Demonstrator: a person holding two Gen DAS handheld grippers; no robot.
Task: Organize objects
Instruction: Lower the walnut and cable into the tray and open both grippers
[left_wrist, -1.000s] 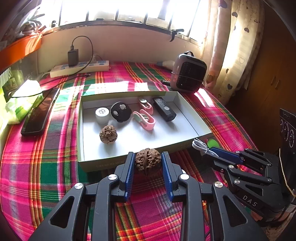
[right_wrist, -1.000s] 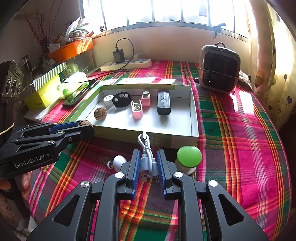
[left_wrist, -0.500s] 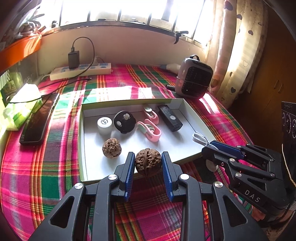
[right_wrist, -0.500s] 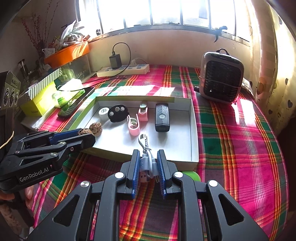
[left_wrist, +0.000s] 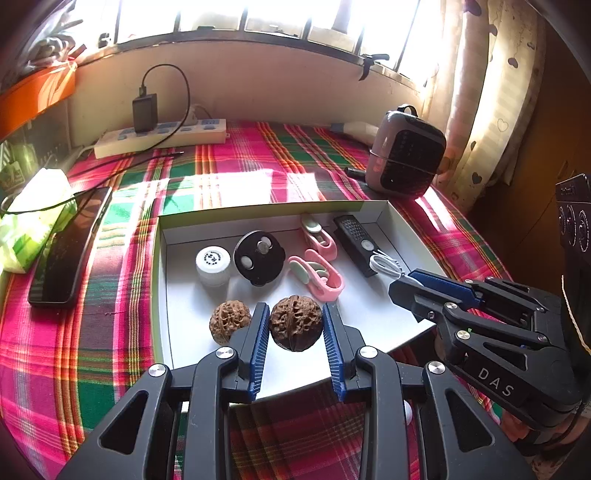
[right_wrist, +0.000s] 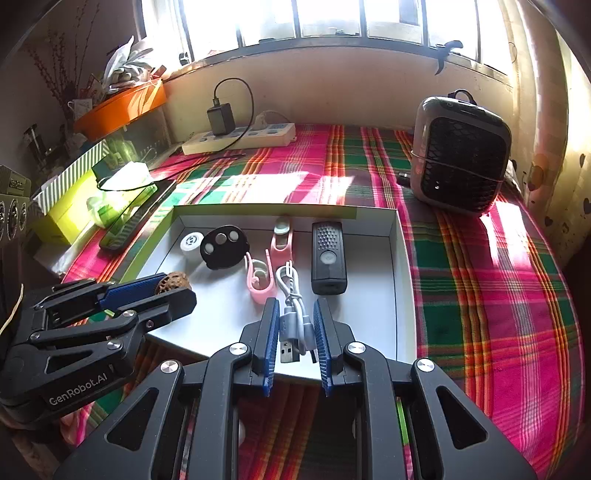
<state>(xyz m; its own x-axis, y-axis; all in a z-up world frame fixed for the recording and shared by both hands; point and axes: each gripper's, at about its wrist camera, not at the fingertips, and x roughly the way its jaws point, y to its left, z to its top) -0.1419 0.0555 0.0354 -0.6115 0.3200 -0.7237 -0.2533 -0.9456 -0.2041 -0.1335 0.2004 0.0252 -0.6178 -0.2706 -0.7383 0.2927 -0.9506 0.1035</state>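
Our left gripper (left_wrist: 295, 328) clamps a walnut (left_wrist: 294, 322) over the box (left_wrist: 373, 306) (second walnut (left_wrist: 229, 320) beside); right gripper (right_wrist: 295, 328) pinches a cable (right_wrist: 293, 314).

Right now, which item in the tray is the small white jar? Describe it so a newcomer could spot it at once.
Find the shallow white tray on the plaid tablecloth. At its far left stands the small white jar, beside the round black disc and behind a loose walnut. It is the only white cylinder there, with a printed round lid.
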